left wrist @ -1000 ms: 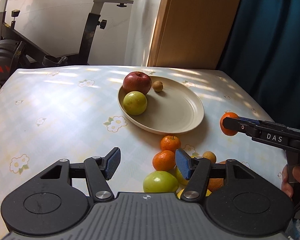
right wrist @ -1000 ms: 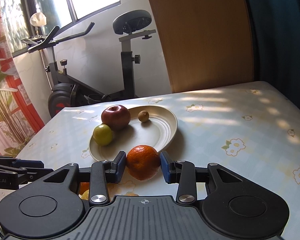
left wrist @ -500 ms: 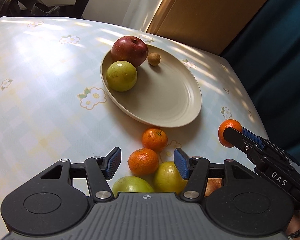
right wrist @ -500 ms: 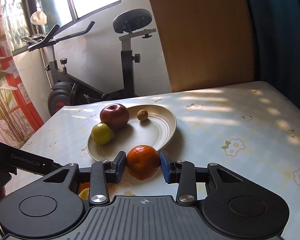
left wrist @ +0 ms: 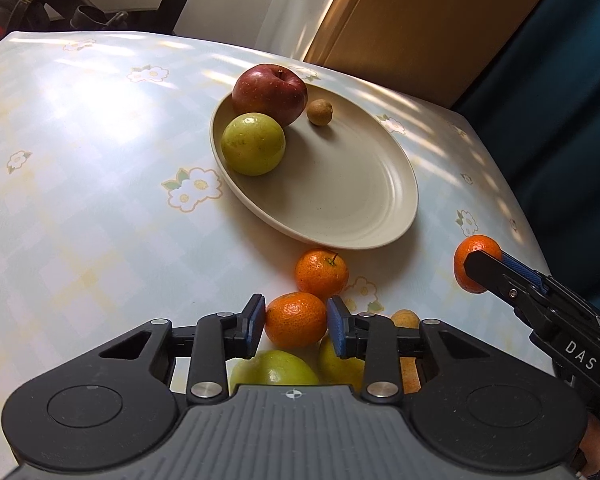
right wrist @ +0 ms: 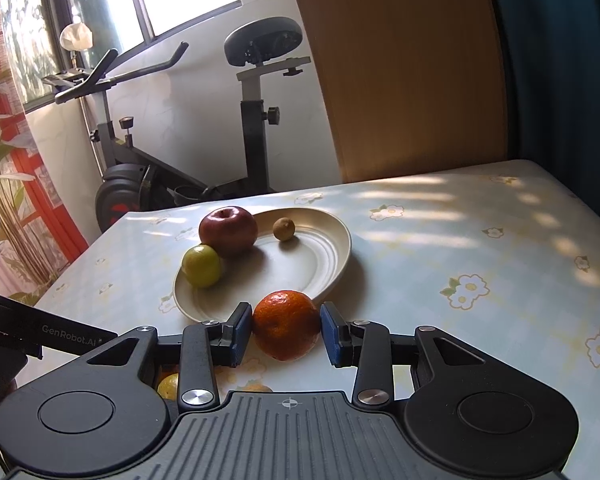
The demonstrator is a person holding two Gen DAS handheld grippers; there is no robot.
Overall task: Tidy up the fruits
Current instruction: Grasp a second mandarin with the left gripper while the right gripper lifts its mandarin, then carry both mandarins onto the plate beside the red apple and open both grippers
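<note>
A beige plate (left wrist: 340, 196) holds a red apple (left wrist: 269, 92), a green apple (left wrist: 253, 144) and a small brown fruit (left wrist: 319, 111). My left gripper (left wrist: 296, 322) has its blue pads against the sides of a tangerine (left wrist: 295, 320) resting among loose fruit in front of the plate. Another tangerine (left wrist: 321, 273) lies just beyond it. My right gripper (right wrist: 286, 326) is shut on an orange (right wrist: 286, 324) and holds it above the table near the plate (right wrist: 324, 264). That orange also shows in the left wrist view (left wrist: 476, 254).
A green apple (left wrist: 272, 368), a yellow fruit (left wrist: 340, 364) and a small yellow-brown fruit (left wrist: 405, 318) lie under my left gripper. The flowered tablecloth (left wrist: 80, 200) covers the table. An exercise bike (right wrist: 188, 160) stands behind it, with a wooden panel (right wrist: 404, 64) and a dark curtain (right wrist: 560, 60).
My left gripper has moved forward over the loose fruit and narrowed its jaws around a tangerine. My right gripper has kept hold of the orange and barely moved.
</note>
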